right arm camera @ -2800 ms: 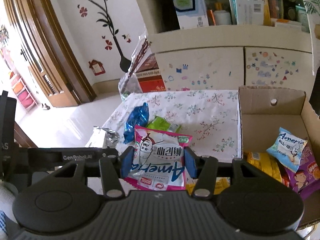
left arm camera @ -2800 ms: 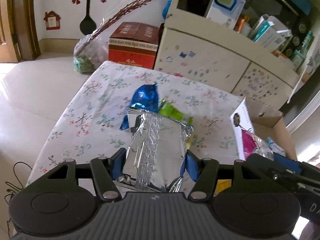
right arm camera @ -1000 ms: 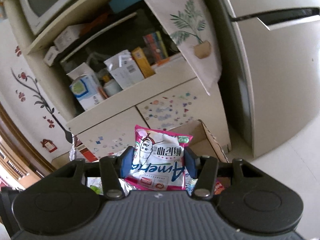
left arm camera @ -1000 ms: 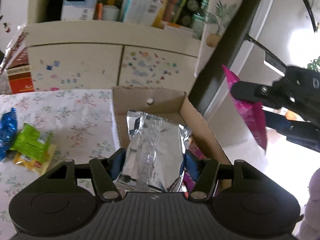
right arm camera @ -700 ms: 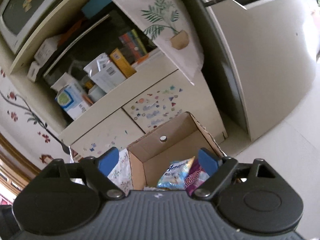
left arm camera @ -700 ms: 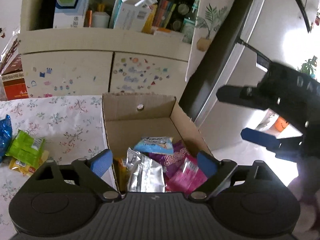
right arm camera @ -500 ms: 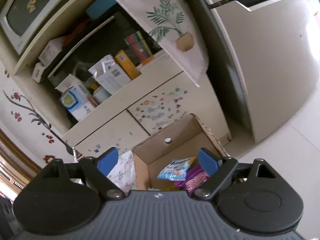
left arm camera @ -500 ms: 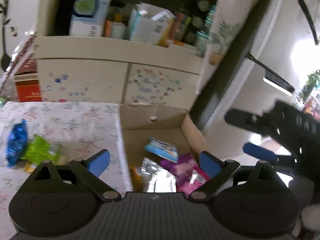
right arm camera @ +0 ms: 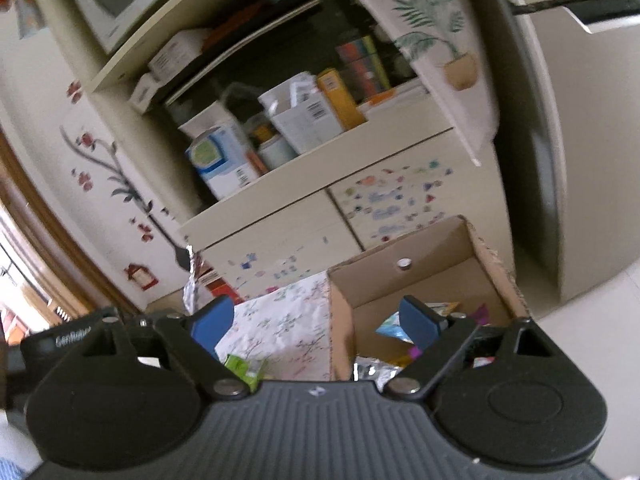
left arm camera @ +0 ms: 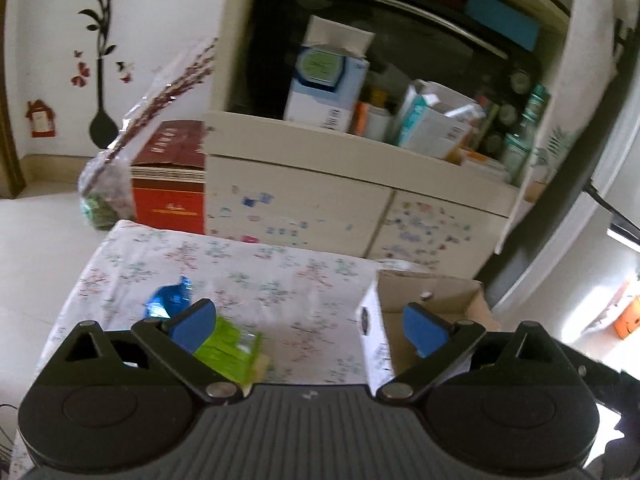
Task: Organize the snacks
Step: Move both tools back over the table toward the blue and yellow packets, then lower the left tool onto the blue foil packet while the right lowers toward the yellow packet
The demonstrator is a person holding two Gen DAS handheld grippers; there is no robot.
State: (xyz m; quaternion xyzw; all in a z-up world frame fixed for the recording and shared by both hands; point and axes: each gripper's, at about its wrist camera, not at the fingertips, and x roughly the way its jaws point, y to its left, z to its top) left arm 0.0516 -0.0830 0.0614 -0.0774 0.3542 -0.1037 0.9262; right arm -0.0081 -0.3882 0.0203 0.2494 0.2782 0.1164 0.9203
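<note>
Snacks (right arm camera: 394, 330) in box (right arm camera: 496, 264), both claws wide open, empty

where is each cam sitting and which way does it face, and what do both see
Left wrist: sits on the left gripper, looking along its open fingers over the floral table at the blue packet, green packet and cupboard.
Right wrist: sits on the right gripper, tilted upward, open fingers framing the cardboard box and shelves.
Shared: table, green packet, box, cupboard.
</note>
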